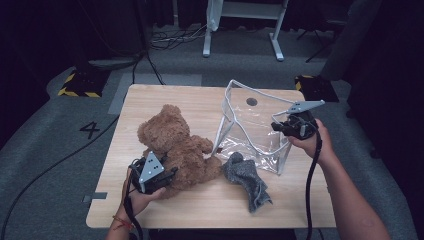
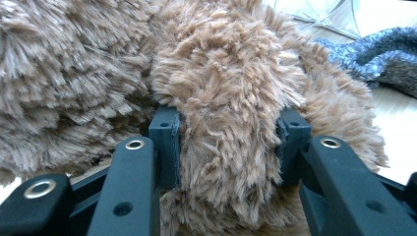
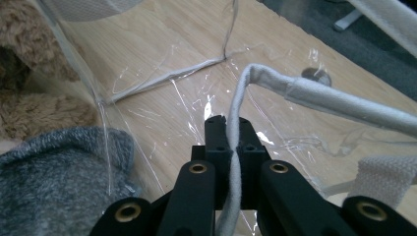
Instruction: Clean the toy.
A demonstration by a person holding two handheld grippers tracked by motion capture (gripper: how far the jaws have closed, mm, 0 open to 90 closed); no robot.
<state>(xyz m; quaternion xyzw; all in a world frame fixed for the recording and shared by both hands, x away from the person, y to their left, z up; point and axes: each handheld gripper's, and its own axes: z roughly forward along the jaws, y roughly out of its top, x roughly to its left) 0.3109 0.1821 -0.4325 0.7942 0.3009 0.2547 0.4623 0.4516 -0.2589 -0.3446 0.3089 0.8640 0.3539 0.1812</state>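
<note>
We've got the left gripper (image 1: 167, 172) clamped on the teddy bear (image 1: 175, 145), low on its body near the table's front-left. In the left gripper view both pads are buried in the brown fur with a thick fold of plush squeezed between them; fur crowds that picture, so we can't tell which limb or part is pinched. From above, the left hand (image 1: 140, 192) and the grey plate cover the contact point.

The right gripper (image 3: 230, 142) is closed tight on the white trim (image 3: 236, 113) of the clear bag (image 1: 250, 125), at the bag's right edge. In the right gripper view the cord-like trim runs straight between the two jaws, no gap visible. From the high view the right hand (image 1: 312, 140) and gripper body hide the pinch itself.

The bag stands open on the table (image 1: 200, 100), right of centre, mouth facing the bear. Its clear walls are hard to trace; mostly we see the white edging and glare. A dark round spot shows through the plastic, can't say what it is.

A grey knit cloth (image 1: 247, 180) lies just in front of the bag, touching the bear's foot area. Could be a sock or hat, not clear.
</note>
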